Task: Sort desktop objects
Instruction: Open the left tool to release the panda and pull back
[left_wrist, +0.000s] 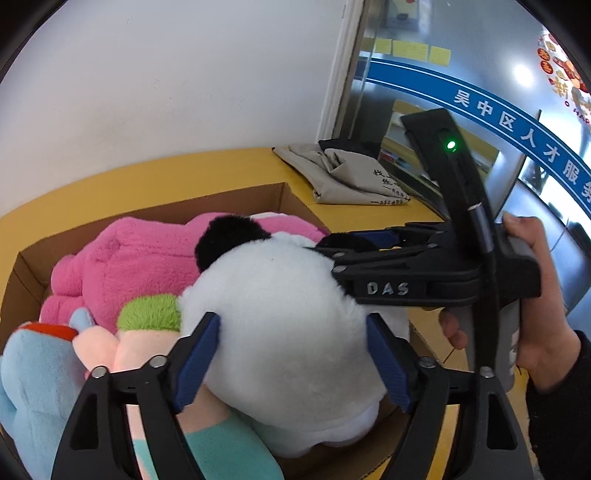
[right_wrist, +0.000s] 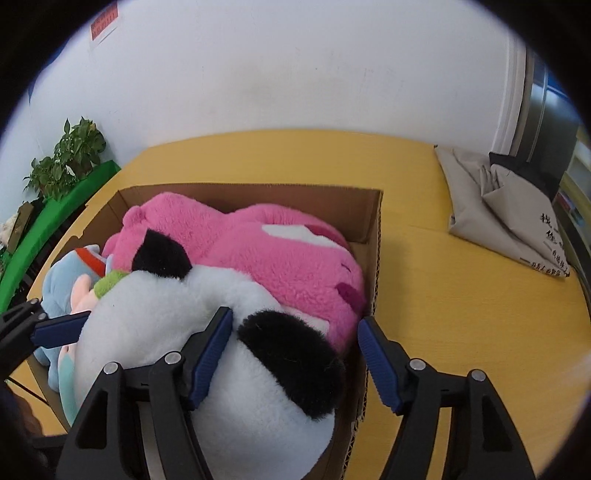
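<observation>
A white panda plush (left_wrist: 280, 314) with black ears lies on top of the other toys in an open cardboard box (left_wrist: 229, 199). My left gripper (left_wrist: 293, 354) straddles its round white body. The blue pads (left_wrist: 201, 362) just brush the fur without denting it, so it stands open. In the right wrist view my right gripper (right_wrist: 295, 362) is open over the box's right wall. Its left pad rests on the panda (right_wrist: 155, 317) beside a black ear, and its right pad hangs free above the table. One left finger (right_wrist: 59, 328) shows against the panda's far side.
A pink plush (right_wrist: 288, 266) fills the back of the box (right_wrist: 258, 195), and a blue plush (right_wrist: 59, 280) lies at its left. A folded grey cloth bag (right_wrist: 498, 214) lies on the yellow table (right_wrist: 461, 314) at the right. A person's hand (left_wrist: 532, 302) holds the right gripper (left_wrist: 328, 254).
</observation>
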